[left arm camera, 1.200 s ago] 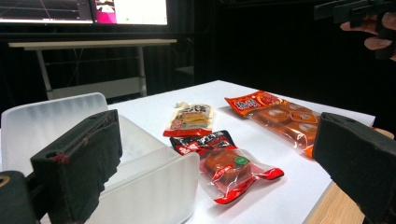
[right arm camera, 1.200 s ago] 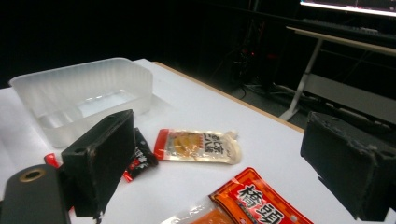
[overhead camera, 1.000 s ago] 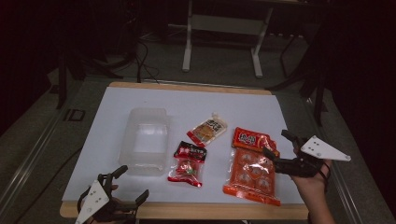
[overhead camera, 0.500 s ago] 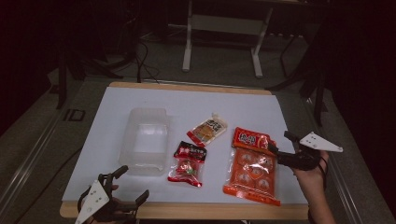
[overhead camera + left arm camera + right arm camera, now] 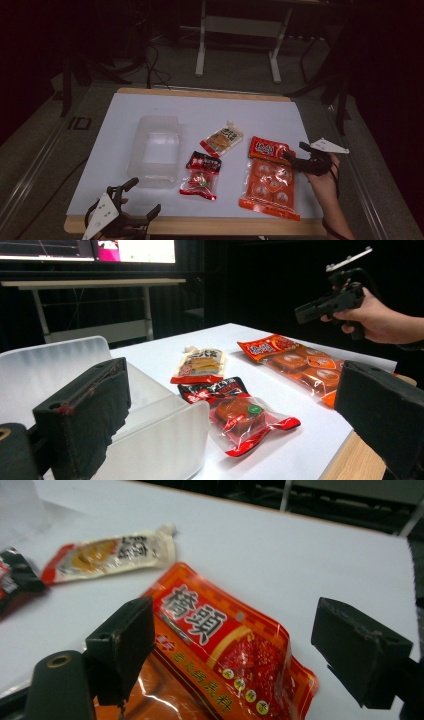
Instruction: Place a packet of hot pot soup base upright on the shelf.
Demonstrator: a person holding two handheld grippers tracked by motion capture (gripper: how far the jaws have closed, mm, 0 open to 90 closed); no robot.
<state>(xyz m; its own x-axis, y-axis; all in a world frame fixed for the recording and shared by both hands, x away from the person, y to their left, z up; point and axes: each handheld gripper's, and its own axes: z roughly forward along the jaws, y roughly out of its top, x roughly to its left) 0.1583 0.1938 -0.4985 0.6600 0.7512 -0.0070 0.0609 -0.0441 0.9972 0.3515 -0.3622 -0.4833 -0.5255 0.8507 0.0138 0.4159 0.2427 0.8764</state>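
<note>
The right gripper [image 5: 294,156] hangs over the top end of the orange pack [image 5: 269,178], which lies flat on the white bench [image 5: 300,120] at its right side, printed header toward the far edge. The gripper's fingers [image 5: 122,645] stand wide apart, one to each side of the header, and press on nothing; they have just been closing a little, with the pack below and between them. Whether the tips touch the film is hard to say from the high view.

The left gripper [image 5: 137,200] sits at the near left edge of the bench, its fingers [image 5: 87,415] open and empty, just in front of the clear tray [image 5: 155,150]. Between tray and orange pack lie two smaller packs: a red-and-black one [image 5: 201,175] nearer the person and a pale pouch [image 5: 221,140] farther back. They lie close together, but apart from the orange pack.
</note>
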